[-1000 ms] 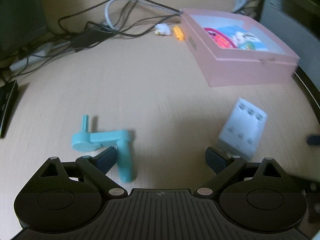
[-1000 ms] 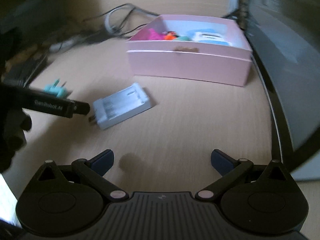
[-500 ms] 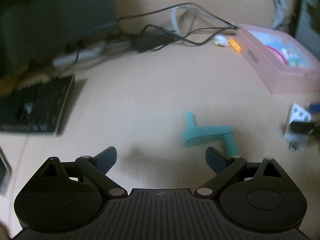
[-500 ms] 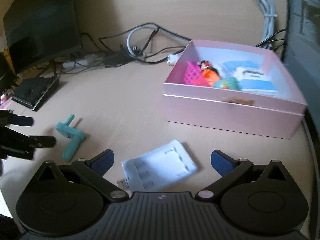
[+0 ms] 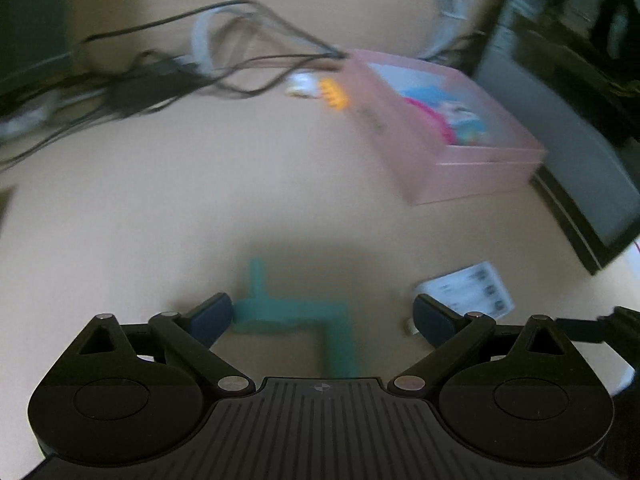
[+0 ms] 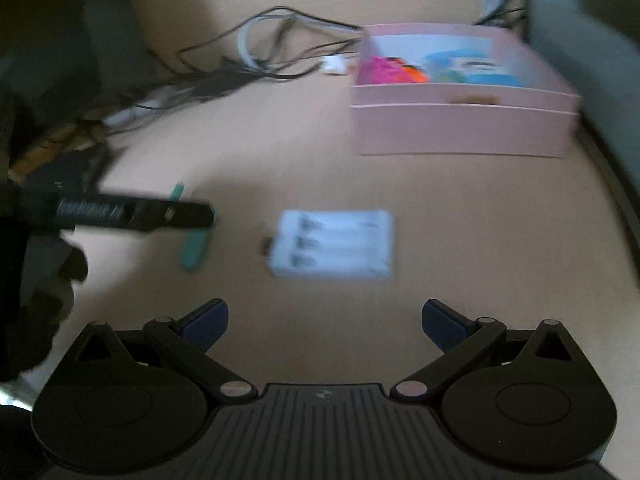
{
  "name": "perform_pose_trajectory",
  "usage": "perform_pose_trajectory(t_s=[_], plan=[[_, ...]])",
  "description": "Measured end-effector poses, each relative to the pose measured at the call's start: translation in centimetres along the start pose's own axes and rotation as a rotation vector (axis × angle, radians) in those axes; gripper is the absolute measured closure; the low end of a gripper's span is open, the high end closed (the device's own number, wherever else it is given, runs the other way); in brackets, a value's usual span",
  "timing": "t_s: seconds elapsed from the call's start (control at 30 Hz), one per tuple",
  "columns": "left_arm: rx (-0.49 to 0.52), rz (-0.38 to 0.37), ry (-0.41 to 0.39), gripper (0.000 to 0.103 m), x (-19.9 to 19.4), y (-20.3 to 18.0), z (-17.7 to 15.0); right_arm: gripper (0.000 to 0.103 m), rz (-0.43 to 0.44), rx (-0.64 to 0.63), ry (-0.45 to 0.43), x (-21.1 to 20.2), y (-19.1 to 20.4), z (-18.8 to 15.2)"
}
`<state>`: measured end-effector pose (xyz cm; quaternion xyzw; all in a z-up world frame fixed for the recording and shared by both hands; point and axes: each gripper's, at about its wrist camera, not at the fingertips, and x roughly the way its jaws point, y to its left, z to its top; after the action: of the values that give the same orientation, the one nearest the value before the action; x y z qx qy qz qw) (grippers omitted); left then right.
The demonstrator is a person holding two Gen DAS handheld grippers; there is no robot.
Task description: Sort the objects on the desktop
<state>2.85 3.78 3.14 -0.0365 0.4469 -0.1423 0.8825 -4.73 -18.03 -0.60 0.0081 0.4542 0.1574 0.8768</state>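
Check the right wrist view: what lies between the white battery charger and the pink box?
Nothing; between the white battery charger and the pink box only bare desk shows in the right wrist view.

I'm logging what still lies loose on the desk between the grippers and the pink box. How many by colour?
Teal: 1, the teal crank piece
White: 1, the white battery holder
Total: 2

Teal L-shaped plastic piece [image 5: 296,312] lying flat on the desk [image 5: 200,200]; white battery charger [image 6: 334,244] flat beside it; open pink box [image 6: 460,128] beyond, holding colourful items.
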Motion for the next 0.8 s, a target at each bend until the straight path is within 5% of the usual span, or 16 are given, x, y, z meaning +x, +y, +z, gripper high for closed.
perform_pose_trajectory(t_s=[0.13, 0.23, 0.6, 0.8], plan=[[0.069, -0.047, -0.015, 0.003, 1.1, -1.7, 0.7, 0.0, -0.087, -0.006, -0.02, -1.5, 0.0, -0.8], [0.031, -0.027, -0.046, 0.003, 0.1, -1.4, 0.6, 0.0, -0.12, -0.025, -0.048, -1.2, -0.2, -0.5], [-0.193, 0.301, -0.036, 0.003, -6.6, 2.5, -4.3, 0.0, 0.039, -0.121, -0.06, 4.9, 1.1, 2.9], [-0.26, 0.371, -0.019, 0.003, -8.1, 2.1, -6.6, 0.0, 0.045, -0.224, -0.067, 6.4, 2.1, 3.9]])
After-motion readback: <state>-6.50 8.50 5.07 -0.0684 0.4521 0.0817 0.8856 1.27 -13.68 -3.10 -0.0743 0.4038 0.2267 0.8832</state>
